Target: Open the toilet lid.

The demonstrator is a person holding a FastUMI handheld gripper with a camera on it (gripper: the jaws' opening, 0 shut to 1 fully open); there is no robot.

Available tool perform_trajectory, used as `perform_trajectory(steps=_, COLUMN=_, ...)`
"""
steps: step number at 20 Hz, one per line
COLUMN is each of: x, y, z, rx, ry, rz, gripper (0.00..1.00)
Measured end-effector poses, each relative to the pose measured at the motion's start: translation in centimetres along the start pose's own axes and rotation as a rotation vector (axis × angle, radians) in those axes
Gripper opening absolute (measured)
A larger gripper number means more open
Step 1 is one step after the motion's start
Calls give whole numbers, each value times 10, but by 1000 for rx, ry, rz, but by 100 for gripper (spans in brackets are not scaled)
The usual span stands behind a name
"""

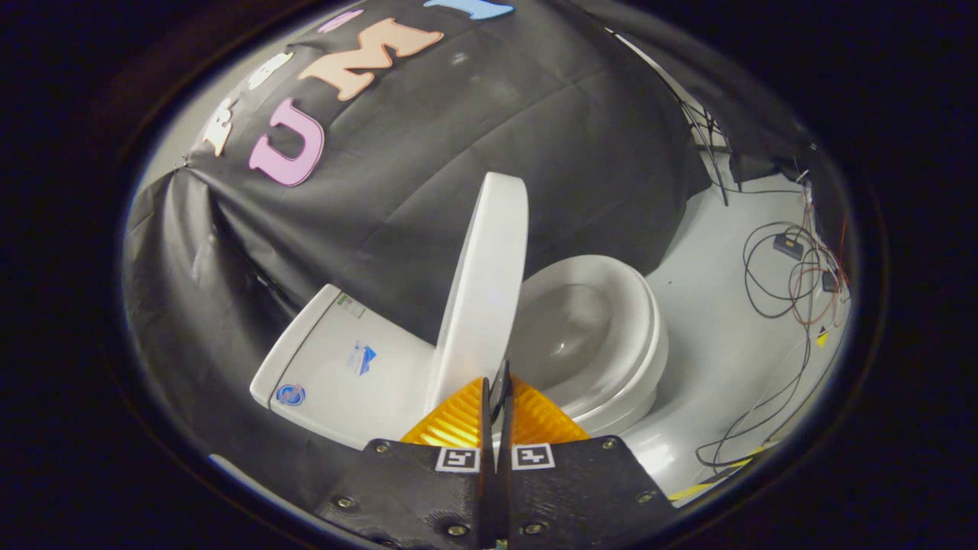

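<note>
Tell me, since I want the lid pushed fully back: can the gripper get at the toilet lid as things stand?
Probably yes. The gripper, fingers closed together, sits right at the lower edge of the raised toilet lid, with nothing between them.

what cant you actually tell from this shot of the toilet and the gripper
- Gripper view: the orange fingers stand closed together at the raised toilet lid; whether they pinch its edge cannot be told, their own tips cover it.
- Lid hinge: hidden behind the lid and fingers.
- Stickers on the tank: too small to make out.
- Base of the bowl: covered by the gripper body.
- Cables on the floor: ends run out of sight.
</note>
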State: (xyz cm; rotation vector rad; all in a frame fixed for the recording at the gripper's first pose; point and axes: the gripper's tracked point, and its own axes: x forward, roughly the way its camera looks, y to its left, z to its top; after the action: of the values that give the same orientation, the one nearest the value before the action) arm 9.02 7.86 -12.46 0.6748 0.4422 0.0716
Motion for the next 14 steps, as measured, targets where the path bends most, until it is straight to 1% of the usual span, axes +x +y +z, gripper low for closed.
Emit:
perform_trajectory(steps=6, x=-5, y=28, z=5, rx=-93, ry=-40, rz=5, gripper=1)
perform_trajectory(steps=10, x=-5, y=38, z=8, rx=-87, ry=-50, rz=9, gripper=1)
perform_trajectory(steps=14, x=-10, y=59, z=10, rx=-180, ry=-87, rz=8, gripper=1)
